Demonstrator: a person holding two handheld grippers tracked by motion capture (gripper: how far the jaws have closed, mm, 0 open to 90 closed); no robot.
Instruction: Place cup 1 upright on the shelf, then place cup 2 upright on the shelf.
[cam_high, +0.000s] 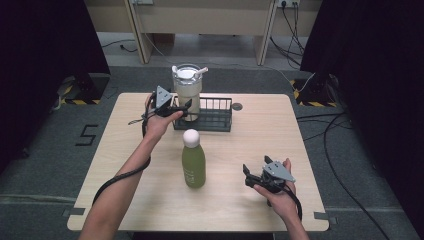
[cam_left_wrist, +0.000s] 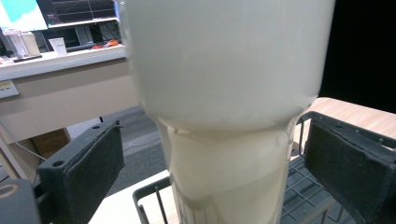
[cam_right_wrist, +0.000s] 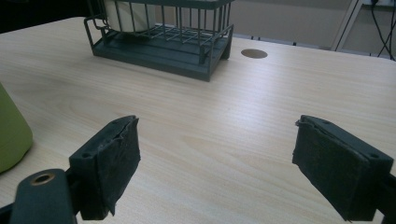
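A cream tumbler (cam_high: 186, 90) with a white lid stands in the left end of a dark wire basket (cam_high: 220, 100) at the back of the table. My left gripper (cam_high: 187, 110) reaches in from the left at the tumbler's lower part. In the left gripper view the tumbler (cam_left_wrist: 224, 93) sits between the two pads (cam_left_wrist: 88, 172), with a gap on each side, so the gripper is open. A green bottle (cam_high: 193, 165) with a white cap stands upright mid-table. My right gripper (cam_high: 250, 172) hovers open near the front right, with nothing between its pads (cam_right_wrist: 116, 158).
The wooden table (cam_high: 260, 145) has a round cable hole (cam_high: 237, 106) right of the basket. In the right gripper view the basket (cam_right_wrist: 159, 51) lies ahead and the green bottle (cam_right_wrist: 11, 135) is at the left edge. Cables run over the floor at the right.
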